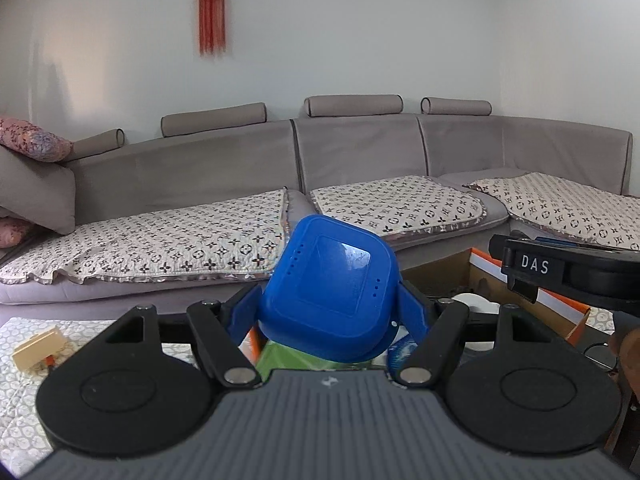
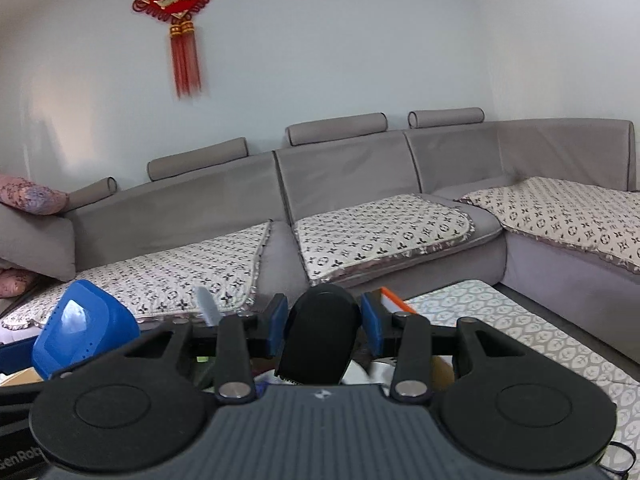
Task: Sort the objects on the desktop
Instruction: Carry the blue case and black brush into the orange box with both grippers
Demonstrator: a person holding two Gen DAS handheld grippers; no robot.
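Up front in the left wrist view, the left gripper (image 1: 328,308) is clamping a blue rounded-square case (image 1: 330,292) between its two blue fingers (image 1: 412,312), the pads pressing on the case's sides while its lid is tilting toward the camera and rising above the fingertips. Beneath the case, a green and white package (image 1: 280,354) is peeking out, mostly hidden. Off to the right, the other tool's black body, lettered DAS (image 1: 560,268), is reaching in above an open cardboard box (image 1: 560,308) with an orange-trimmed flap, and a small tan box (image 1: 36,350) is sitting on the patterned cloth of the tabletop (image 1: 24,392) at the left. A grey sofa (image 1: 360,152) is filling the background. Turning to the right wrist view, the right gripper (image 2: 324,320) is gripping a black oblong device (image 2: 320,334), its blue fingers (image 2: 278,324) closing on both sides of the device, which is standing nearly upright between them. The same blue case (image 2: 80,328) is showing at the left edge, well apart from this gripper, and the patterned tabletop (image 2: 540,340) is stretching away to the right.
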